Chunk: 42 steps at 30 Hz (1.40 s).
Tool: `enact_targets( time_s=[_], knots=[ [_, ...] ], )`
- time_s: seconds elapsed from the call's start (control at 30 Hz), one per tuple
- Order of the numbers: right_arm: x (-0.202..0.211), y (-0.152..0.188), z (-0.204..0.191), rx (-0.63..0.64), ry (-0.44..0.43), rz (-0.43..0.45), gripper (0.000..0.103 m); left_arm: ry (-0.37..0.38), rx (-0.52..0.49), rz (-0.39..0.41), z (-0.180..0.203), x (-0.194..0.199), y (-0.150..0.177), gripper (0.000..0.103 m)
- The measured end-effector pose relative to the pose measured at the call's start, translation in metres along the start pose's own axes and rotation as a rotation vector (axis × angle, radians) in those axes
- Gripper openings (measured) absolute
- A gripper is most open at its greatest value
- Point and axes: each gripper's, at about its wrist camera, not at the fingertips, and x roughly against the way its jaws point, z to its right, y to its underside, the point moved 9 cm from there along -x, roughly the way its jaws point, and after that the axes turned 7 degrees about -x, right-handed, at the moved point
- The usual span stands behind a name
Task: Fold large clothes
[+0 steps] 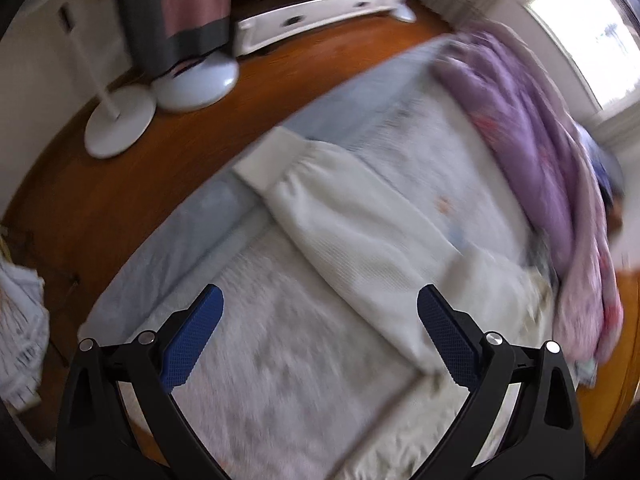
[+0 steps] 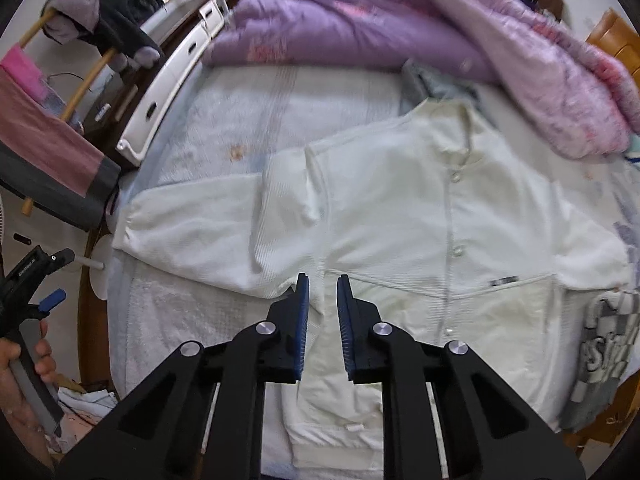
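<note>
A large white button-up jacket (image 2: 400,208) lies spread face up on the bed (image 2: 224,120), collar toward the far side. Its left sleeve (image 1: 352,220) stretches out toward the bed's edge, cuff (image 1: 272,156) near the edge. My left gripper (image 1: 320,300) is wide open and empty, hovering above the bed beside that sleeve. It also shows in the right wrist view (image 2: 52,280), held by a hand at the far left. My right gripper (image 2: 322,280) hovers over the jacket's lower front, its jaws a narrow gap apart with nothing between them.
A purple and pink quilt (image 2: 400,24) is bunched along the far side of the bed. A checkered grey garment (image 2: 604,344) lies at the right edge. Fan bases (image 1: 120,120) stand on the wooden floor (image 1: 120,208) by white drawers (image 1: 320,12). Clothes hang on a rack (image 2: 60,128).
</note>
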Motion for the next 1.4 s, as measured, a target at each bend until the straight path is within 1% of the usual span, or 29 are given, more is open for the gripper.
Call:
enact_targets(
  time_s=[0.1, 0.13, 0.27, 0.3, 0.33, 0.4, 0.43, 0.47, 0.53, 0.6, 0.63, 0.67, 0.7, 0.73, 0.8, 0.87, 0.93, 0.97, 1.03, 1.07, 1.1, 1.13, 1.17, 1.2, 1.27, 1.3, 1.33, 1.37, 1.4],
  knots=[
    [-0.038, -0.003, -0.001, -0.003, 0.001, -0.046, 0.014, -0.042, 0.094, 0.010, -0.039, -0.037, -0.013, 0.097],
    [-0.049, -0.004, -0.001, -0.002, 0.002, -0.056, 0.014, -0.043, 0.119, 0.013, -0.048, -0.049, -0.016, 0.097],
    [-0.092, 0.001, -0.001, 0.002, 0.005, -0.114, 0.014, -0.007, 0.222, 0.031, -0.072, -0.084, -0.030, 0.097],
    [-0.101, 0.002, -0.001, 0.004, 0.005, -0.125, 0.014, -0.005, 0.249, 0.016, -0.077, -0.097, -0.032, 0.097],
    [-0.111, 0.001, 0.000, 0.005, 0.009, -0.136, 0.014, 0.007, 0.266, 0.008, -0.079, -0.106, -0.035, 0.094],
    [-0.127, 0.001, -0.001, 0.002, -0.002, -0.153, 0.014, 0.023, 0.279, -0.002, -0.080, -0.122, -0.039, 0.092],
    [-0.134, 0.000, -0.002, 0.001, -0.002, -0.159, 0.014, 0.027, 0.278, -0.008, -0.080, -0.129, -0.040, 0.085],
    [-0.140, 0.000, -0.002, 0.001, -0.004, -0.163, 0.014, 0.025, 0.277, -0.018, -0.081, -0.137, -0.040, 0.075],
    [-0.150, -0.001, -0.003, -0.006, -0.014, -0.174, 0.014, 0.040, 0.297, -0.038, -0.081, -0.151, -0.039, 0.074],
    [-0.160, -0.001, -0.004, -0.006, -0.016, -0.182, 0.014, 0.020, 0.296, -0.033, -0.083, -0.156, -0.041, 0.068],
    [-0.164, -0.001, -0.005, -0.006, -0.021, -0.186, 0.014, 0.026, 0.287, -0.028, -0.082, -0.159, -0.042, 0.058],
    [-0.168, -0.002, -0.006, -0.007, -0.028, -0.189, 0.014, 0.039, 0.277, -0.019, -0.080, -0.160, -0.044, 0.032],
    [-0.171, -0.002, -0.007, -0.006, -0.034, -0.191, 0.014, 0.061, 0.256, -0.011, -0.075, -0.161, -0.047, 0.022],
    [-0.176, -0.002, -0.009, -0.005, -0.044, -0.198, 0.014, 0.041, 0.246, 0.000, -0.075, -0.159, -0.048, 0.020],
    [-0.182, -0.004, -0.012, -0.006, -0.067, -0.198, 0.014, 0.030, 0.232, 0.034, -0.070, -0.146, -0.051, 0.017],
    [-0.185, -0.008, -0.015, 0.000, -0.078, -0.190, 0.013, 0.021, 0.223, 0.071, -0.068, -0.129, -0.052, 0.017],
    [-0.188, -0.011, -0.018, 0.004, -0.107, -0.176, 0.010, -0.009, 0.215, 0.133, -0.070, -0.102, -0.053, 0.017],
    [-0.191, -0.012, -0.019, 0.009, -0.112, -0.179, 0.009, -0.015, 0.216, 0.149, -0.070, -0.094, -0.054, 0.016],
    [-0.207, -0.010, -0.018, 0.018, -0.113, -0.201, 0.006, -0.001, 0.211, 0.192, -0.068, -0.071, -0.054, 0.016],
    [-0.217, -0.008, -0.015, 0.022, -0.087, -0.210, 0.006, -0.005, 0.204, 0.202, -0.065, -0.066, -0.056, 0.016],
    [-0.227, -0.006, -0.012, 0.027, -0.072, -0.228, 0.001, -0.008, 0.191, 0.223, -0.060, -0.056, -0.056, 0.016],
    [-0.244, -0.001, -0.008, 0.024, -0.067, -0.261, 0.001, -0.001, 0.174, 0.242, -0.053, -0.046, -0.057, 0.016],
    [-0.253, 0.001, -0.004, 0.005, -0.083, -0.277, 0.000, 0.002, 0.157, 0.256, -0.046, -0.036, -0.057, 0.016],
    [-0.258, -0.001, -0.002, -0.018, -0.108, -0.296, 0.000, 0.002, 0.128, 0.282, -0.033, -0.023, -0.057, 0.016],
    [-0.252, -0.007, -0.001, -0.036, -0.154, -0.320, 0.000, 0.001, 0.061, 0.343, -0.003, 0.002, -0.058, 0.016],
    [-0.247, -0.010, 0.001, -0.041, -0.179, -0.317, 0.000, 0.007, 0.021, 0.381, 0.018, 0.019, -0.057, 0.016],
    [-0.233, -0.015, 0.006, -0.057, -0.225, -0.308, 0.000, 0.023, -0.007, 0.406, 0.036, 0.031, -0.056, 0.016],
    [-0.224, -0.018, 0.012, -0.065, -0.244, -0.298, 0.002, 0.042, -0.034, 0.428, 0.059, 0.040, -0.055, 0.016],
    [-0.212, -0.022, 0.021, -0.072, -0.260, -0.281, 0.003, 0.069, -0.062, 0.447, 0.086, 0.049, -0.051, 0.016]
  ],
)
